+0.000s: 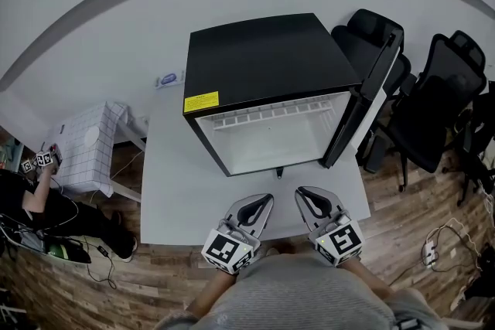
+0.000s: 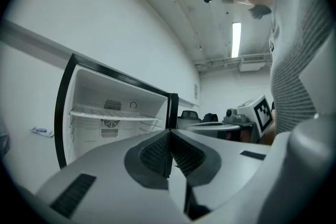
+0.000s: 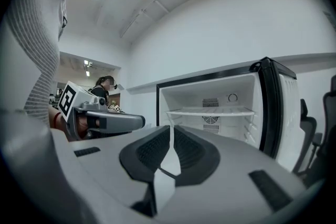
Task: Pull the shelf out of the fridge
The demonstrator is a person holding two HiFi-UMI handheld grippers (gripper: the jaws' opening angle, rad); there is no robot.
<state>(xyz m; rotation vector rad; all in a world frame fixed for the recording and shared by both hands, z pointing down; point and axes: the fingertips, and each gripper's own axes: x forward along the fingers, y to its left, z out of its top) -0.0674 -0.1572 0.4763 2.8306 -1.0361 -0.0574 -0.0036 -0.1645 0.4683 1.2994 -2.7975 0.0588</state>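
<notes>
A small black fridge (image 1: pixel 263 66) stands on a white table (image 1: pixel 174 197) with its door (image 1: pixel 370 100) swung open to the right. Inside, a white wire shelf (image 1: pixel 272 116) spans the upper part of the white cavity; it also shows as a thin shelf (image 2: pixel 113 114) in the left gripper view and as the same shelf (image 3: pixel 210 111) in the right gripper view. My left gripper (image 1: pixel 267 201) and right gripper (image 1: pixel 300 195) hover side by side over the table's near edge, a short way in front of the fridge. Both are shut and hold nothing.
Black office chairs (image 1: pixel 433 100) crowd the floor right of the fridge door. A white covered stand (image 1: pixel 89 143) sits left of the table, and a seated person (image 1: pixel 39 197) with another gripper is at the far left. Cables lie on the wooden floor (image 1: pixel 441 239).
</notes>
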